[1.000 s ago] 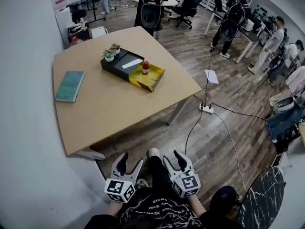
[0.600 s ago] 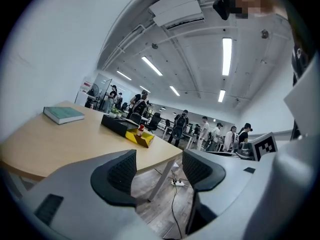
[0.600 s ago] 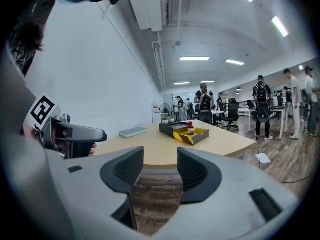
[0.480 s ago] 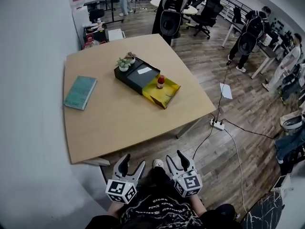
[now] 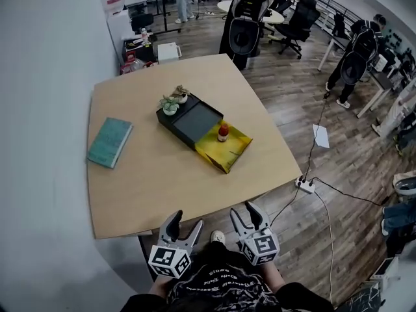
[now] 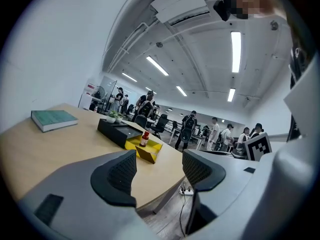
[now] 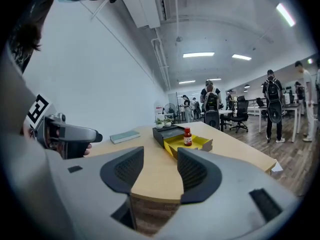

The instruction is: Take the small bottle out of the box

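Jaws apart, left tool (image 5: 186, 221) and right tool (image 5: 244, 211) hover near table (image 5: 162, 171).

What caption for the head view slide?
Left tool and right tool open, empty, short of the table; small bottle stands in the yellow box.

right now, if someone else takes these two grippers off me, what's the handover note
Grippers: left gripper and right gripper are both open and empty, held low by the body, short of the table's near edge.
Things: the small bottle stands upright in the yellow box, next to a black box around mid-table.
Done: nothing, the bottle is untouched.
Left: reach over the table, grip the bottle (the right gripper looks better lined up), lift it out of the box and set it down.
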Demonstrator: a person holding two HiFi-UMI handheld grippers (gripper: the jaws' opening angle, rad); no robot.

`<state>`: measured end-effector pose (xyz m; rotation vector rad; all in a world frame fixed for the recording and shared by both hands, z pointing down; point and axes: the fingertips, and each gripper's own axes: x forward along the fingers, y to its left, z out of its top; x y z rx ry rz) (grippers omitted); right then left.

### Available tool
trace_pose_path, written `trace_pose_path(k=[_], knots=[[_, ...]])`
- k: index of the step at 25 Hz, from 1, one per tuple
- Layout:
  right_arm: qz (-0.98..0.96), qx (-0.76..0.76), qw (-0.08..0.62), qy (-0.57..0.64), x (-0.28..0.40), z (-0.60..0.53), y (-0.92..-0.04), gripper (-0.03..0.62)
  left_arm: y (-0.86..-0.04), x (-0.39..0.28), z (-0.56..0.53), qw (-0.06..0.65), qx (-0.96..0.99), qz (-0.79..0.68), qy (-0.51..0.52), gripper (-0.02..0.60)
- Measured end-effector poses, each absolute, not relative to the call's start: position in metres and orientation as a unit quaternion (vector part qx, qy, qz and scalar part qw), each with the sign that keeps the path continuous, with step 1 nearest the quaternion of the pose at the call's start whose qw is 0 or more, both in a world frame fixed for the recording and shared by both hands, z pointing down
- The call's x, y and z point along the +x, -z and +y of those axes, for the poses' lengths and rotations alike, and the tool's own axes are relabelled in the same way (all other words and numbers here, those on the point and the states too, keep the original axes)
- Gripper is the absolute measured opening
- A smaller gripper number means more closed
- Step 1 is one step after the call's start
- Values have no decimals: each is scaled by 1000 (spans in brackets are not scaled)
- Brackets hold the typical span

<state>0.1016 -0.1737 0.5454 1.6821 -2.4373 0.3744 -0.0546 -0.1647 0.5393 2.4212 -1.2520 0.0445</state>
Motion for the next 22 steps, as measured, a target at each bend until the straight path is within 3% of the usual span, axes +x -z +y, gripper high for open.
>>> trace_pose_path(k=[15, 22], knots=[[-852, 500, 115, -106, 149, -267, -555, 222, -552, 7, -253, 195, 850, -488, -23, 296], [-843, 516, 90, -123, 159, -292, -550, 222, -552, 4, -271, 190, 844, -501, -38, 295]])
